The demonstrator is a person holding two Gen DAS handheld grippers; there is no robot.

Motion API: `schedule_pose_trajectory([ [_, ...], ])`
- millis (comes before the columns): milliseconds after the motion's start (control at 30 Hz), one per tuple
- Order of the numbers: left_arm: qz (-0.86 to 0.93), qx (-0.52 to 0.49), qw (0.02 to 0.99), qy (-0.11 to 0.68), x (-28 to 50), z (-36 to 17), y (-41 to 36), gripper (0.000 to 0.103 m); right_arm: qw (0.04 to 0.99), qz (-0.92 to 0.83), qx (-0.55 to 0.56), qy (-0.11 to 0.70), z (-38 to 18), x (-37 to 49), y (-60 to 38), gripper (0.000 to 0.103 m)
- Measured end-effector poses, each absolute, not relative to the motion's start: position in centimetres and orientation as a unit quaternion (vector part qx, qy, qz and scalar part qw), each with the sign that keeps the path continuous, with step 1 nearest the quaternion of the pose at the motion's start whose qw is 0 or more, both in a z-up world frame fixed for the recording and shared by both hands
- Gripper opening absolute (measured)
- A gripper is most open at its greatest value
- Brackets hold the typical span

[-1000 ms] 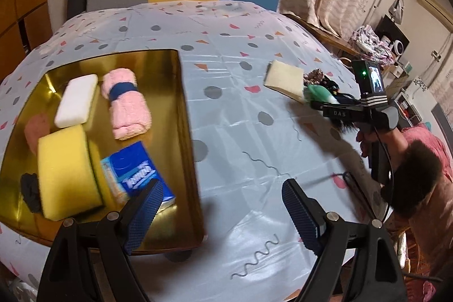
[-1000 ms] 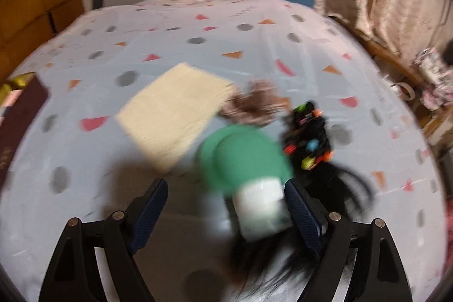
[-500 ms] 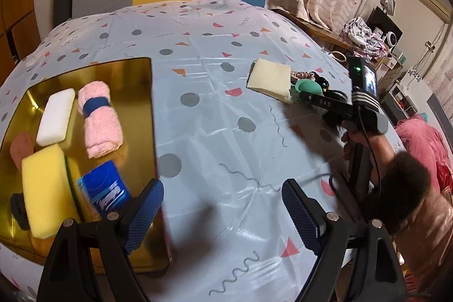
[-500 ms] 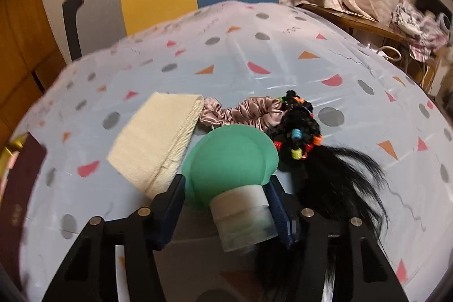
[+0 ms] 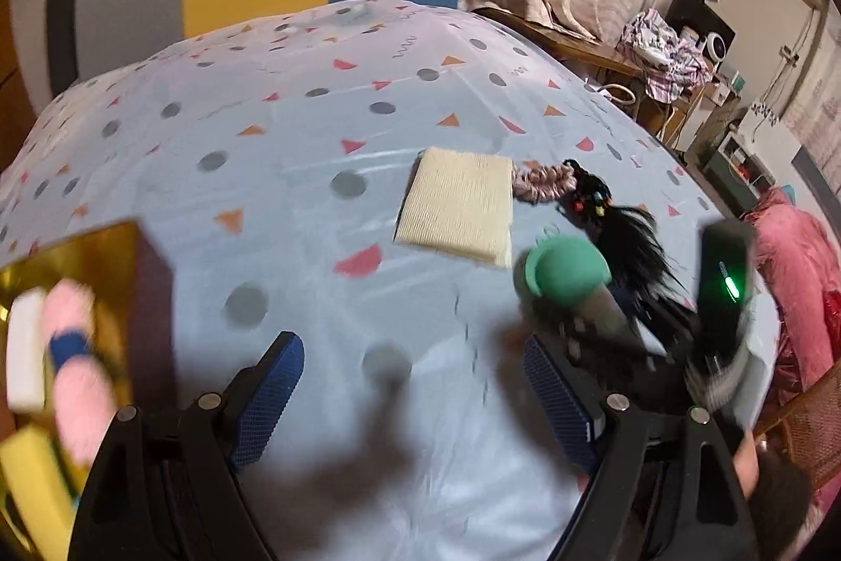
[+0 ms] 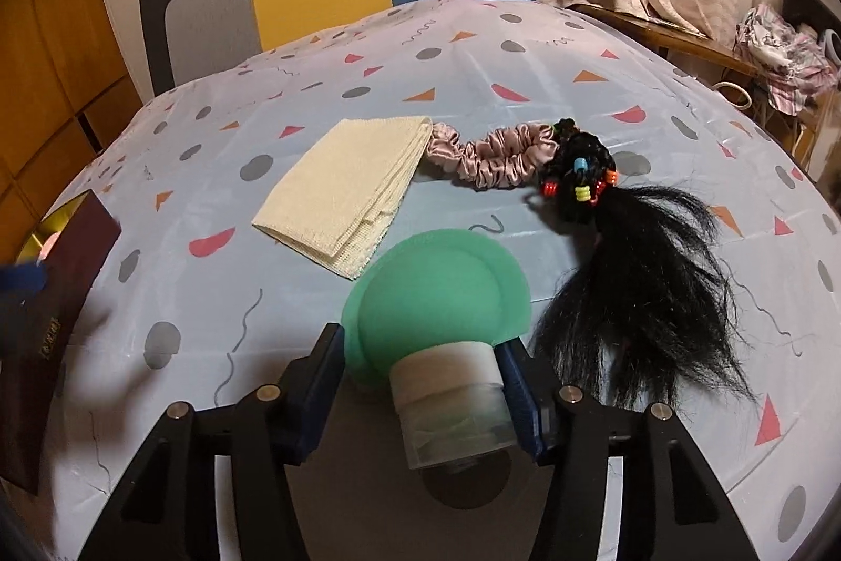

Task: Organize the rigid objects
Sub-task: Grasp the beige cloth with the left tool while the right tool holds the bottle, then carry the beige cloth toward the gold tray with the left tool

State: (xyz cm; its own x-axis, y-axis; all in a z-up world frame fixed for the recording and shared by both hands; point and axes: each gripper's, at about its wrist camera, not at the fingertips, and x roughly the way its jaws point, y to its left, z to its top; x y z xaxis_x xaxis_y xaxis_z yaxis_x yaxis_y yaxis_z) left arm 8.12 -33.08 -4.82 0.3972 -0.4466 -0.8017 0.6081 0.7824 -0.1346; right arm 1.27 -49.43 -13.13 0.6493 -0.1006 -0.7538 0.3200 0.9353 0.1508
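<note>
We grip the green-capped jar [image 6: 447,350] in our right gripper [image 6: 423,395]; our left gripper [image 5: 415,398] hangs spread and empty.

The jar's clear base is pinched between the right fingers, just nearer us than the cream folded cloth [image 6: 349,187]; its contents are too cloudy to read. Right of the cloth lie a pink scrunchie [image 6: 494,159] and a black hairpiece with beads [image 6: 646,266]. Left of the cloth, the gold tray [image 5: 123,256] is cut off by the frame, its pink rolled towel [image 5: 79,371] and sponges motion-blurred.
</note>
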Motion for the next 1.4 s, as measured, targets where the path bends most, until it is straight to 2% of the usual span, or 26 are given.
schedule_pose_trajectory([
  [400, -0.332, 0.146, 0.805, 0.469, 15.4, -8.8, -42.2, 0.091, 0.901, -0.121, 0.127, 0.398, -13.2, 1.2, -49.2, 0.060],
  [633, -0.342, 0.177, 0.809, 0.445, 16.3, -10.3, -45.0, 0.096, 0.902, -0.120, 0.131, 0.395, -13.3, 1.1, -49.3, 0.061],
  [967, -0.344, 0.199, 0.806, 0.439, 16.1, -12.6, -46.5, 0.097, 0.902, -0.121, 0.128, 0.394, -13.4, 1.1, -49.3, 0.061],
  [1033, -0.345, 0.187, 0.810, 0.435, 16.2, -12.5, -46.0, 0.089, 0.902, -0.123, 0.126, 0.395, -13.4, 1.2, -49.3, 0.061],
  [1100, -0.340, 0.180, 0.816, 0.432, 16.5, -12.2, -45.5, 0.064, 0.902, -0.124, 0.124, 0.395, -13.4, 1.2, -49.3, 0.061],
  [1200, -0.333, 0.163, 0.819, 0.438, 16.9, -11.8, -44.0, 0.041, 0.902, -0.126, 0.121, 0.396, -13.5, 1.2, -49.2, 0.061],
  [1267, -0.329, 0.148, 0.819, 0.446, 17.2, -11.6, -42.9, 0.036, 0.902, -0.127, 0.118, 0.396, -13.4, 1.3, -49.1, 0.061],
  [1400, -0.312, 0.113, 0.822, 0.462, 17.0, -11.3, -40.5, 0.034, 0.901, -0.130, 0.114, 0.397, -13.5, 1.3, -49.0, 0.061],
])
